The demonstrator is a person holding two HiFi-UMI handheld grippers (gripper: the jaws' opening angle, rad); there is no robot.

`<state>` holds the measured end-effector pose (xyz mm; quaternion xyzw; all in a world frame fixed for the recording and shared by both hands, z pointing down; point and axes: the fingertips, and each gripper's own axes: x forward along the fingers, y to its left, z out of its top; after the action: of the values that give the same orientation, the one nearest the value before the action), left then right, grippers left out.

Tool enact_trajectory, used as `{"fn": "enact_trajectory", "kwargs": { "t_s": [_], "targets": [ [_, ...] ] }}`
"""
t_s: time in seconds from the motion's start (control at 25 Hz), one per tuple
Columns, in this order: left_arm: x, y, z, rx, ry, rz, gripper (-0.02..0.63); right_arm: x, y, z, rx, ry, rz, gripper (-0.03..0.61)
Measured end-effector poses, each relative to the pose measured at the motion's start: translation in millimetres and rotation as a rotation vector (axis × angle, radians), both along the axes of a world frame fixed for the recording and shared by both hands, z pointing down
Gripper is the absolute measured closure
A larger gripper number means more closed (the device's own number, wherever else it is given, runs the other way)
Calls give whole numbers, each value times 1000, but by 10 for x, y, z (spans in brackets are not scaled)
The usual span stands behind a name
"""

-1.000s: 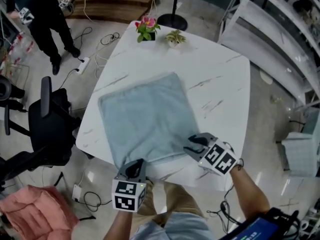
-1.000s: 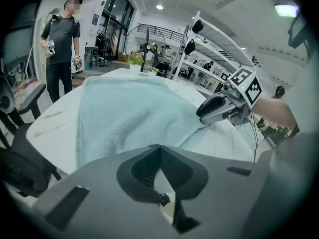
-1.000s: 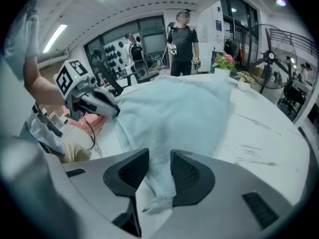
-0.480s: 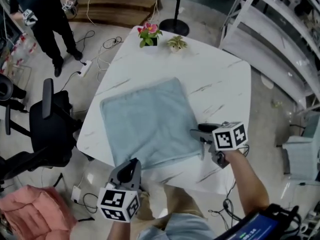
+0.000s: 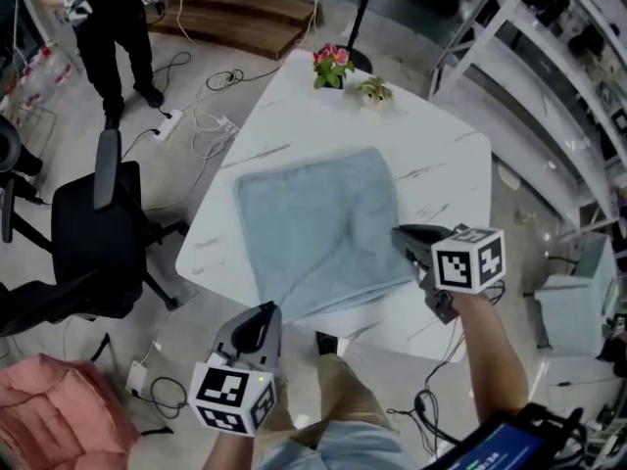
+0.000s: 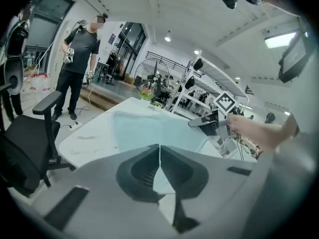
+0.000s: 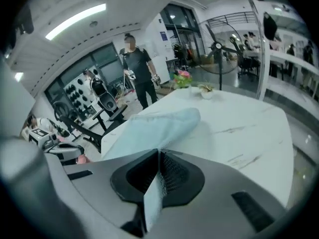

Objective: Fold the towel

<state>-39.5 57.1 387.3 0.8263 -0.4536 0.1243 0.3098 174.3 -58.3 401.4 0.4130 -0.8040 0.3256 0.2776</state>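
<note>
A light-blue towel (image 5: 318,225) lies spread on the white marble table (image 5: 446,169), and its near edge is lifted off the top. My left gripper (image 5: 265,311) is below the table's near-left edge, shut on the towel's near-left corner; a pale strip of cloth (image 6: 160,176) shows between its closed jaws. My right gripper (image 5: 402,233) is at the near-right corner. Its jaws have just been closing and now pinch that corner (image 7: 152,198). From there the towel (image 7: 159,126) runs away across the table.
A pot of pink flowers (image 5: 331,67) and a small plant (image 5: 374,91) stand at the table's far edge. A black office chair (image 5: 93,233) is to the left, a standing person (image 5: 113,18) beyond it. Metal shelving (image 5: 568,86) lines the right; cables lie on the floor.
Both grippers have risen, lifting the towel's near edge. The right gripper rolled, opened wide and then shut on the near-right corner. The left stayed shut.
</note>
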Motion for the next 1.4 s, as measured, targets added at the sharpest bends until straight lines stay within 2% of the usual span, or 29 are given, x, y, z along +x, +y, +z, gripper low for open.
{"fn": "enact_trajectory", "kwargs": {
  "t_s": [0.16,0.28,0.44,0.6,0.8,0.96,1.12,1.4],
  "targets": [
    [-262,154,-146,28,24,-10,603,-692,88,-348,91,78,-119,545],
    [-455,263,-217,45,34,-25,603,-1191,186,-414,124,124,-210,545],
    [-690,450,-196,24,36,-38,603,-1754,315,-199,128,192,-313,545],
    [-904,612,-74,-11,36,-59,603,-2168,422,262,96,256,-376,543],
    [-1073,705,148,-45,31,-74,603,-2356,470,845,41,289,-367,543],
    [-1100,693,276,-66,34,-71,603,-2420,457,906,27,249,-370,535],
    [-1010,593,225,-49,43,-48,603,-2496,591,624,1,189,-451,420],
    [-828,381,-11,27,43,-7,603,-2355,744,-82,68,83,-438,413]
  ]
}}
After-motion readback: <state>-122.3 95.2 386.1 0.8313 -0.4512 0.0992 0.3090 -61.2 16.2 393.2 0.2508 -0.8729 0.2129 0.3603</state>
